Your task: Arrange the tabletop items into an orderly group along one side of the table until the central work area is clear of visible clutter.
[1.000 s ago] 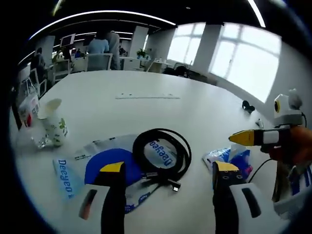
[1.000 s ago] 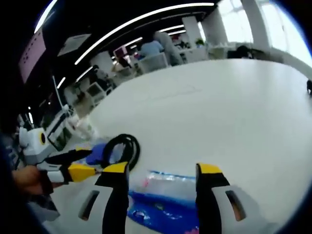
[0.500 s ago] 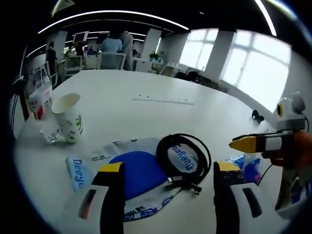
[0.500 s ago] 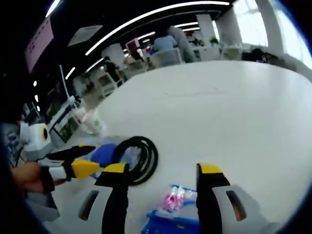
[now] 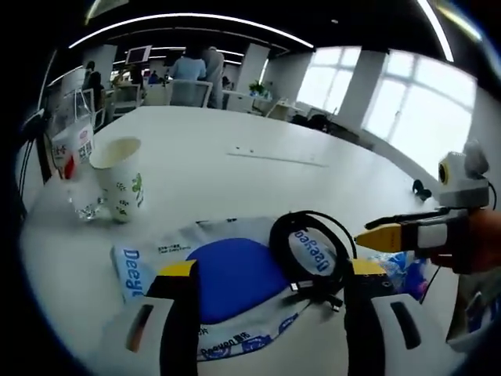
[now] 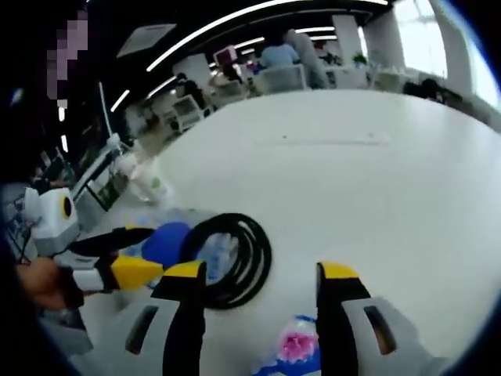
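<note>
Both tools [image 5: 266, 274] [image 6: 261, 274] wide, black cable [image 5: 311, 252] on bag [image 5: 227, 274], packet [image 6: 293, 348] half hidden

The white table [image 5: 235, 168] carries a paper cup [image 5: 119, 178], a plastic bag [image 5: 227, 274] (cable [image 5: 311, 251] atop) and a blue packet [image 5: 403, 270].

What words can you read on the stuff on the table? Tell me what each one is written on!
"Deeyeo", upside down inside the black cable coil: on the white and blue plastic bag.
"Deey", cut off at the fold: on the same bag's left edge.
Small blue print along the bag's lower edge: too blurred to read.
Green print on the paper cup: too small to read.
Red and blue marks on the carton behind the cup: unreadable.
</note>
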The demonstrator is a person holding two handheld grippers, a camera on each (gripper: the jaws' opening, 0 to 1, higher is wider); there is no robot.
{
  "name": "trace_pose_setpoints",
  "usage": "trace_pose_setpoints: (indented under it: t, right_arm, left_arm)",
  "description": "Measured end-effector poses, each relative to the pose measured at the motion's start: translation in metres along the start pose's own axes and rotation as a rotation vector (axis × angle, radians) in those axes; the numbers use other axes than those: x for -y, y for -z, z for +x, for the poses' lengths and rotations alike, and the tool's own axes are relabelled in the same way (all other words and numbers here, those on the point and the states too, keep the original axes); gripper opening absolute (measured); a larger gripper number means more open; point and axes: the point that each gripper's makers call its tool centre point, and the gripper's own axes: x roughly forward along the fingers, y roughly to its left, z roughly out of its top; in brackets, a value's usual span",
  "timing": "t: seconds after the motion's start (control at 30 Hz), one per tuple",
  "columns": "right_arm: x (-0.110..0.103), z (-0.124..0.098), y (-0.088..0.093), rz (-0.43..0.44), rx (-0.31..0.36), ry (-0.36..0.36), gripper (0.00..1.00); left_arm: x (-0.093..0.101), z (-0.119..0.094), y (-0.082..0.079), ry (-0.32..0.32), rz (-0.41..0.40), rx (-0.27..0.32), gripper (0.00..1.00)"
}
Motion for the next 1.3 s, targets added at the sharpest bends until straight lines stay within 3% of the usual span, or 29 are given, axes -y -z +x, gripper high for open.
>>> trace_pose_setpoints:
  t: [0.33,0.47,0.9,1.07,1.2,1.3]
  right_arm:
    - [-0.001,0.02,-0.001,-0.013,-0.035,0.015,0.52]
    - [-0.002,0.025,-0.001,-0.031,-0.042,0.017,0.5]
    - [0.004,0.031,0.003,-0.058,-0.075,0.047,0.42]
    - [0.004,0.033,0.002,-0.08,-0.074,0.057,0.33]
    - [0.0,0.036,0.004,-0.103,-0.084,0.05,0.29]
    - [0.001,0.038,0.005,-0.112,-0.092,0.061,0.28]
  left_arm:
    - [-0.013,0.01,-0.003,-0.057,0.008,0.001,0.73]
    - [-0.011,0.014,-0.004,-0.052,0.004,0.005,0.72]
    - [-0.004,0.025,-0.001,-0.084,0.099,-0.034,0.7]
    - [0.0,0.029,0.001,-0.081,0.18,-0.065,0.66]
    - [0.004,0.032,0.0,-0.063,0.176,-0.059,0.6]
    - [0.008,0.034,-0.002,-0.034,0.13,-0.045,0.53]
